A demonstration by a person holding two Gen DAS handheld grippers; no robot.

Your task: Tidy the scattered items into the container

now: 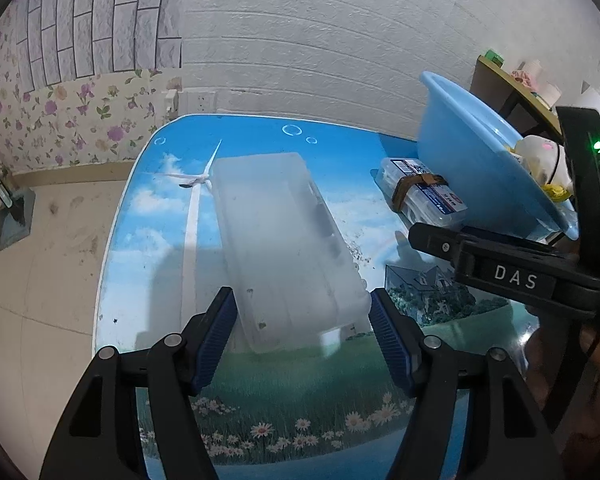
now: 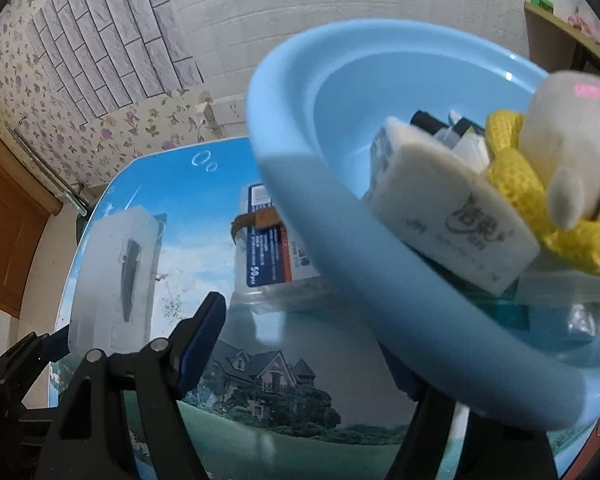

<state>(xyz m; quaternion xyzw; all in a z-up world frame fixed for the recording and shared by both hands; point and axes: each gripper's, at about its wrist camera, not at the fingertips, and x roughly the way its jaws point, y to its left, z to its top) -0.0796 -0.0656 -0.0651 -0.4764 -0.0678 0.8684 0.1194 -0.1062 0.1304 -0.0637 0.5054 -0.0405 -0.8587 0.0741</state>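
Right, my left gripper (image 1: 300,300) is about half open and clamped on the near end of the frosted box (image 1: 284,240), one blue pad against each long side. The box points away from me toward the far edge of the desk (image 1: 148,240), over the printed windmill. There seems to be a dark pen inside it.

The blue basin (image 1: 460,152) sits tipped up at the right side of the desk, its mouth facing the box. It already holds a tissue pack (image 2: 448,200), a yellow knitted piece (image 2: 516,176) and a plush toy (image 2: 568,132). My right gripper (image 2: 308,336) is fairly wide at the basin's low rim. One finger stands clear of the rim and the other is hidden under it, so I cannot tell whether I am gripping the basin or only propping it.

A clear labelled box (image 1: 420,188) with a brown band lies on the desk just beside the basin, on the side facing the frosted box.

I judge the step in hand is carrying the frosted box into the basin. To do it well I should keep the pads square on the long sides, since I hold only one end and the far end may sag or swing. I should lift it over the labelled box instead of pushing through it, then lead with the far end across the rim and let go only once it rests inside. The right hand must hold the tilt steady, because any steeper and the tissue pack near the rim could slide out.
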